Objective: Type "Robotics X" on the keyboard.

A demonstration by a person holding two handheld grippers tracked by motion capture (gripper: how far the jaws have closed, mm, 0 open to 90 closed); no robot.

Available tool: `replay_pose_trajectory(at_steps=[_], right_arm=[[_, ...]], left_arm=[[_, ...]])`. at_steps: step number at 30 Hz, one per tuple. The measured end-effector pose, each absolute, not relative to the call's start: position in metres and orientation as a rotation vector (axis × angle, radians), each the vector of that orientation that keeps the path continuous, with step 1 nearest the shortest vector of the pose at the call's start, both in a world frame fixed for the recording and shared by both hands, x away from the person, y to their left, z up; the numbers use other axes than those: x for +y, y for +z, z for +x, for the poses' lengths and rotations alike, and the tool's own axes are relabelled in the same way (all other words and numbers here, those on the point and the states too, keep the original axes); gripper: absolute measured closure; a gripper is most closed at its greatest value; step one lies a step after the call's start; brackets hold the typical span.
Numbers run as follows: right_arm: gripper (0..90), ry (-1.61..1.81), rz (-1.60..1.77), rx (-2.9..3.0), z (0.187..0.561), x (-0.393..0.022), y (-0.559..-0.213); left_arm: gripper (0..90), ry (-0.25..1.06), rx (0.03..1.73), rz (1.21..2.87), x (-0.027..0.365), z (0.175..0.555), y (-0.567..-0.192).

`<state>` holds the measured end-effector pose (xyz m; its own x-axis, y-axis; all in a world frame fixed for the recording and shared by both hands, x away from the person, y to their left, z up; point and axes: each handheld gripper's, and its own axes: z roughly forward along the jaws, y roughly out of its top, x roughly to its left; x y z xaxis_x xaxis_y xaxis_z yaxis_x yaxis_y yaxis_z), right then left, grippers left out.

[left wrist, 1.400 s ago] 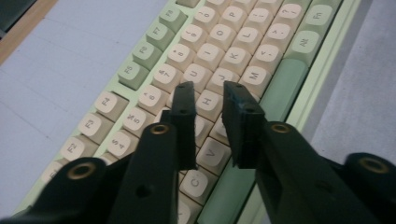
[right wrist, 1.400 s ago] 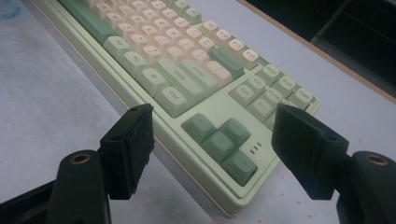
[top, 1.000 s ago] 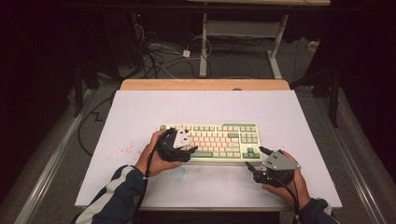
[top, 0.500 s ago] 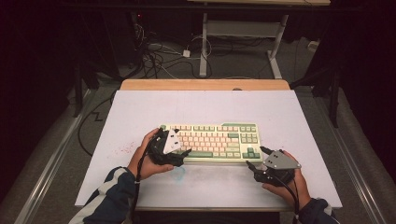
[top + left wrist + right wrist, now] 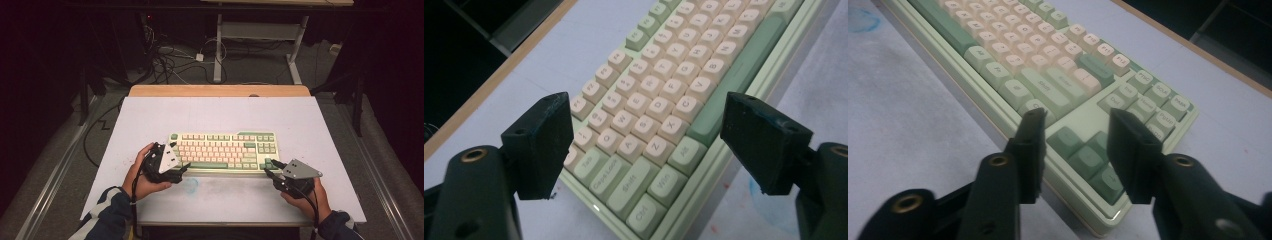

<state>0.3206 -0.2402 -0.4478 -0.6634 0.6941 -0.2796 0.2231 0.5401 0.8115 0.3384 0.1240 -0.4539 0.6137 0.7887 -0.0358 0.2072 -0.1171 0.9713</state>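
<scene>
A pale green keyboard with cream and green keys lies across the middle of the white table. My left gripper sits at its left front corner, held in a hand. In the left gripper view the keyboard lies beyond the left gripper, whose jaws have just been opening and stand wide apart with nothing gripped. My right gripper is at the right front corner. In the right gripper view the right gripper hangs over the arrow keys of the keyboard. Its jaws have just been closing; no pad presses on anything.
A blue smudge marks the table in front of the keyboard. A wooden strip runs along the table's far edge. Cables and a white desk frame are on the floor behind. Dark gaps flank the table.
My left gripper has moved left, from over the keys to the keyboard's left front corner. The right hand has stayed at the right front corner.
</scene>
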Motion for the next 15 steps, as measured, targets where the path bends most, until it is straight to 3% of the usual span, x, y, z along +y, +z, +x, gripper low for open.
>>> replay_pose_trajectory(at_steps=[6,15], right_arm=[[88.3,1.043,0.712,2.267,0.326,-0.235,-0.444],[90.0,1.054,0.729,2.310,0.345,-0.221,-0.438]], left_arm=[[20.2,0.610,0.882,1.661,0.140,0.330,-0.463],[20.2,0.605,0.945,1.676,0.157,0.321,-0.475]])
